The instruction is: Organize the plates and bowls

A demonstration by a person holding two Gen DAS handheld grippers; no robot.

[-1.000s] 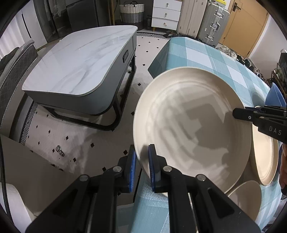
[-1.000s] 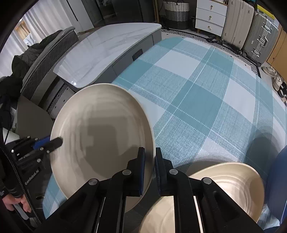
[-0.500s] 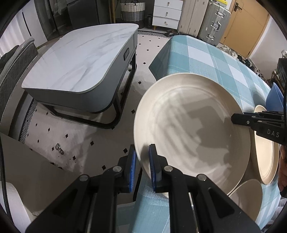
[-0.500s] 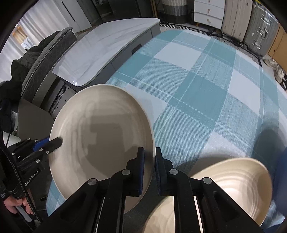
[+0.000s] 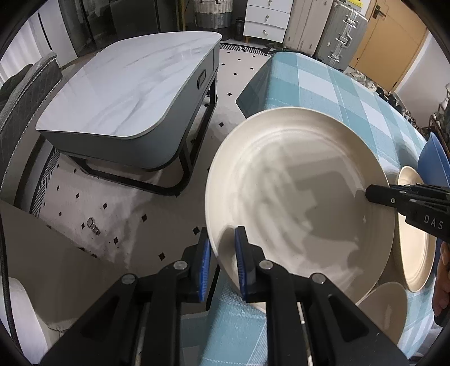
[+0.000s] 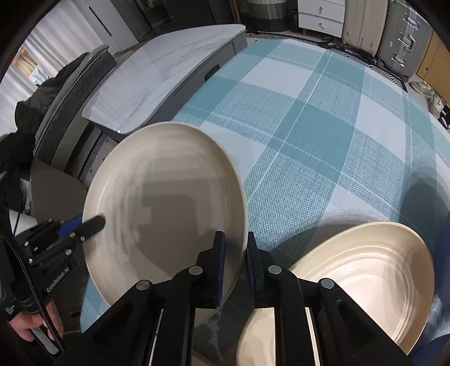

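A large cream plate [image 5: 295, 197] [image 6: 168, 202] hangs tilted over the near-left corner of the blue checked tablecloth [image 6: 323, 126]. My left gripper [image 5: 223, 250] is shut on its near rim, one pad on each side of the edge. My right gripper [image 6: 235, 247] is shut on the opposite rim, and its tip [image 5: 372, 194] shows at the plate's right edge. The left gripper's tip [image 6: 90, 225] shows in the right wrist view. A second cream plate [image 5: 413, 239] [image 6: 365, 276] lies to the right, with a smaller cream dish [image 5: 385, 307] near it and a blue bowl [image 5: 433, 160] beyond.
A marble-topped coffee table [image 5: 126, 93] stands on the tiled floor [image 5: 98, 211] left of the dining table, close to its edge. Suitcases [image 5: 343, 31] and white drawers [image 5: 267, 19] line the far wall. A person's hand [image 6: 42, 323] grips the left handle.
The large plate has sunk slightly and lies a little flatter over the table corner. Both grippers stay on its rim, with their pads a touch further apart.
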